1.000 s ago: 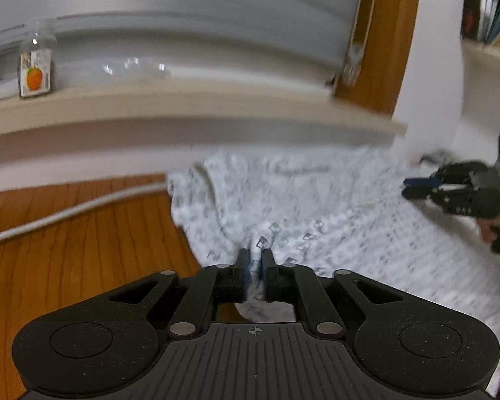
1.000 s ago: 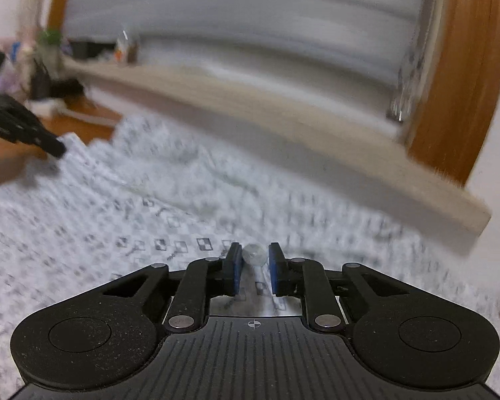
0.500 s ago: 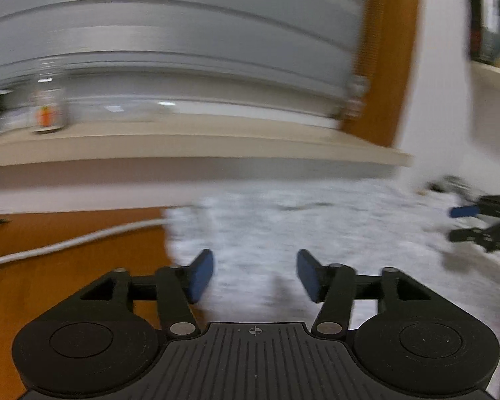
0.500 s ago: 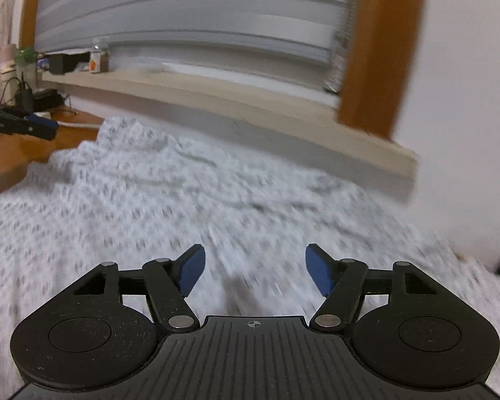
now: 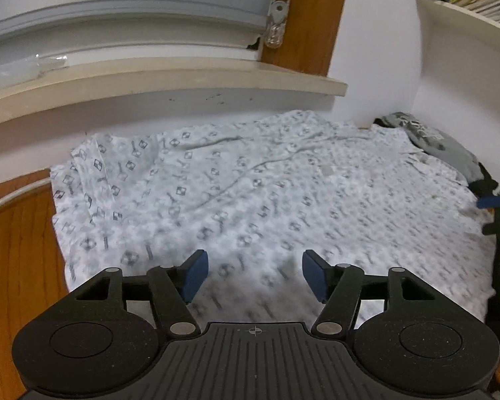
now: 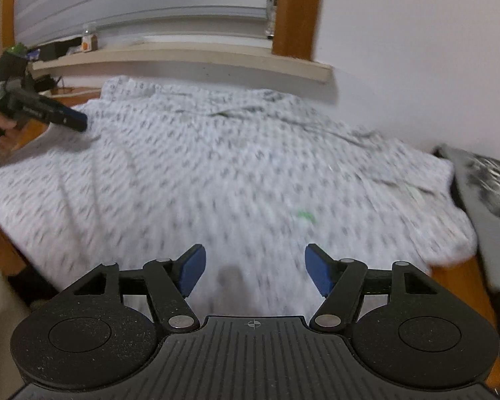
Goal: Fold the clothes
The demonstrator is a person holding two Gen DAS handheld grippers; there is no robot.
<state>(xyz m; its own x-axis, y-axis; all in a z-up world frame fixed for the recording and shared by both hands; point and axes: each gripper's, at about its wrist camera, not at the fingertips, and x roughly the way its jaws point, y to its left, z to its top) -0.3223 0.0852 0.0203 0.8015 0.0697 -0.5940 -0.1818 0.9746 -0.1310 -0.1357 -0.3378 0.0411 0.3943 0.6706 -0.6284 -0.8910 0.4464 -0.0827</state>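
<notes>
Wooden floor (image 5: 20,266) below a window ledge (image 5: 170,78), patterned white shirt (image 5: 250,193) spread flat (creased); left gripper (image 5: 254,276) jaws opening, right gripper (image 6: 254,271) jaws apart, both empty

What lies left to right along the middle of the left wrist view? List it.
Wooden tabletop → white cable → white patterned shirt → grey garment → right gripper at the right edge.

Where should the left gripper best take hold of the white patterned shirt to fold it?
Probably the white patterned shirt at its rumpled left edge, coming from the wooden table side: there the cloth stands up in folds, while the middle lies flat.
</notes>
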